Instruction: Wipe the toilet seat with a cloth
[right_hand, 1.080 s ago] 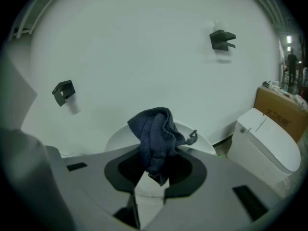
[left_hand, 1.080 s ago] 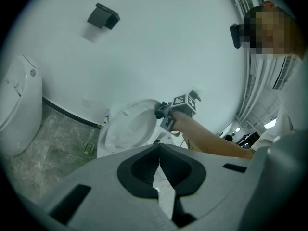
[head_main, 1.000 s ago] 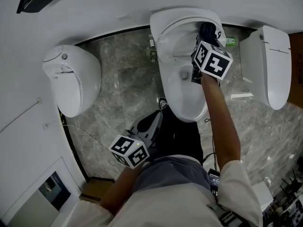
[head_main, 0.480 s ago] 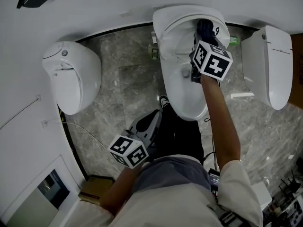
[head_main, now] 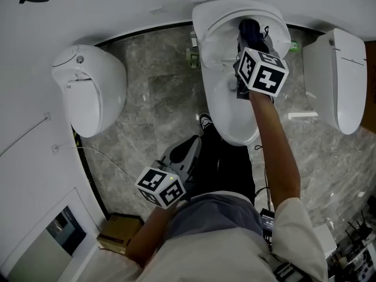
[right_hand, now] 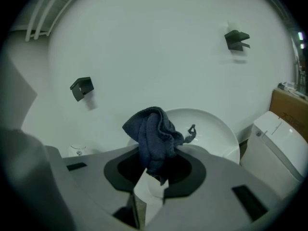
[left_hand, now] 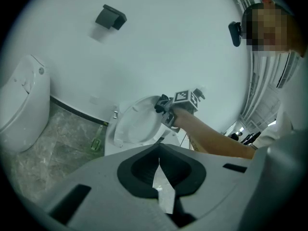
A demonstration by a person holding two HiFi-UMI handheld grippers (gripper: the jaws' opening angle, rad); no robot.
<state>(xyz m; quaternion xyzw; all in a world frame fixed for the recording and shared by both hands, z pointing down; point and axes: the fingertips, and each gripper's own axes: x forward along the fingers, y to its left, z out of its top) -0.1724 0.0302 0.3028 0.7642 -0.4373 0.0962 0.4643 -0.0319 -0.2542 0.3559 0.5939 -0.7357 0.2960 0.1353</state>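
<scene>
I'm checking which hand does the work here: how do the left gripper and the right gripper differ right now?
The right gripper is shut on a dark blue cloth; the left gripper is shut on nothing. The right gripper reaches out over the middle toilet, while the left gripper hangs back near the person's body, above the grey floor. Both are closed, and both aim toward that same toilet.

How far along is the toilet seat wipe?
Done: the right gripper is shut on the dark blue cloth. In hand: the cloth is at the back of the middle toilet, by its raised lid; contact unclear. Remaining: nothing shows what is wiped, so assume all of it. Left gripper: shut, empty.
</scene>
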